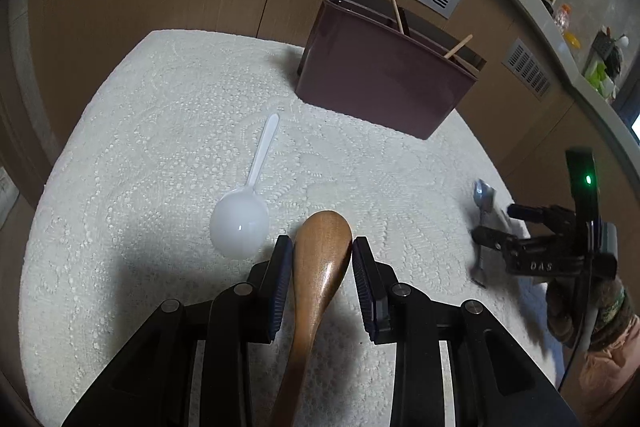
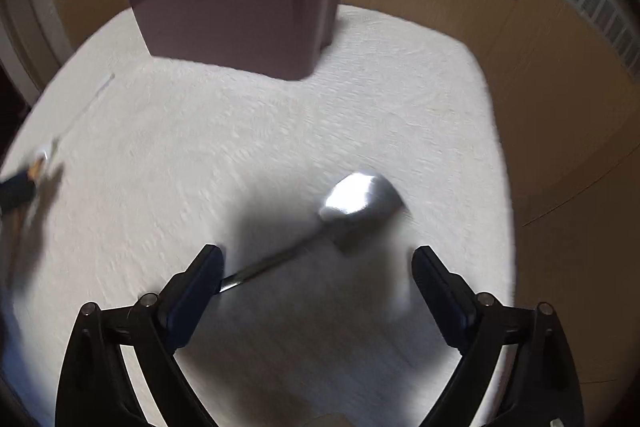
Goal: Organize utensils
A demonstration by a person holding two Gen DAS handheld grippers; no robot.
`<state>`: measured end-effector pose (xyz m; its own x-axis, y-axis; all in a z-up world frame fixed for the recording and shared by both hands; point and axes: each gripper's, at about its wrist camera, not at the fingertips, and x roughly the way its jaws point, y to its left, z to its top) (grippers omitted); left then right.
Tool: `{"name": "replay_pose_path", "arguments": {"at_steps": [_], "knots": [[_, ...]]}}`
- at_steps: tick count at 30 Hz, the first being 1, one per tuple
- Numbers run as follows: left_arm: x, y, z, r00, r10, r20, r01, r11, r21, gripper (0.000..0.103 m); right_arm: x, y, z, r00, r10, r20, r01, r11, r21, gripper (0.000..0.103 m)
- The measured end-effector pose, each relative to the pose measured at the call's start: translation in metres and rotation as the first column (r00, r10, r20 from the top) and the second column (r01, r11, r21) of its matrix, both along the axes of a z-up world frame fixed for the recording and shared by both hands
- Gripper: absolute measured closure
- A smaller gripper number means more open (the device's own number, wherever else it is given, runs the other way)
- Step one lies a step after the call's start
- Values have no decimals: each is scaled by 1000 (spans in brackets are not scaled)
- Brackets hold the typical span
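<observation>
White cloth (image 1: 160, 147) – left gripper (image 1: 318, 259) straddles wooden spoon (image 1: 320, 267), bin (image 1: 380, 83) beyond.
</observation>
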<state>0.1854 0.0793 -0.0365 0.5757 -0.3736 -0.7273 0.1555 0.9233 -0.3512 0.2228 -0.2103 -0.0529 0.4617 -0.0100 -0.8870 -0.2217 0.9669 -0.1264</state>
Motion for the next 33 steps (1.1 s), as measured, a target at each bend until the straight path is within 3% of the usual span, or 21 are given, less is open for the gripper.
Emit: {"name": "replay_pose_path", "arguments": {"at_steps": [2,5,8,11,12,13,15,19,25,33], "knots": [[0,1,-1,1000,-6,-4,6,1000,-12,71,-9,-11,4,998,-49,32,50,999,-20,10],[0,0,-2,1000,-20,-11,20,1000,-20,71,-12,-19,6,989,-146,16,145,987,75,11],[0,-2,-2,1000,-28,-13,28,999,-18,71,5,-15,1,971,-239,11,236,963,133,32],[-1,-2,-1,1000,-24,-7,24,1000,-13,71,25,-1,-1,957,-287,46,281,953,111,32],[-2,-2,0,1000,-22,-1,22,1000,-10,71,30,5,-1,954,-293,56,287,953,98,37],[-2,-2,1,1000,-19,3,19,1000,-6,71,32,9,1,955,-292,56,286,953,98,53],[-3,-1,1,1000,-12,10,12,1000,-3,71,35,20,5,968,-247,45,241,964,112,74],[-7,0,8,999,15,39,-15,1000,8,71,17,37,29,977,-157,143,145,985,91,74],[-14,-9,31,994,37,98,-41,998,39,71,-17,34,72,963,-90,253,38,978,203,74],[-13,-34,101,970,26,241,-40,998,51,73,-33,12,120,927,-111,358,-11,947,320,74]]}}
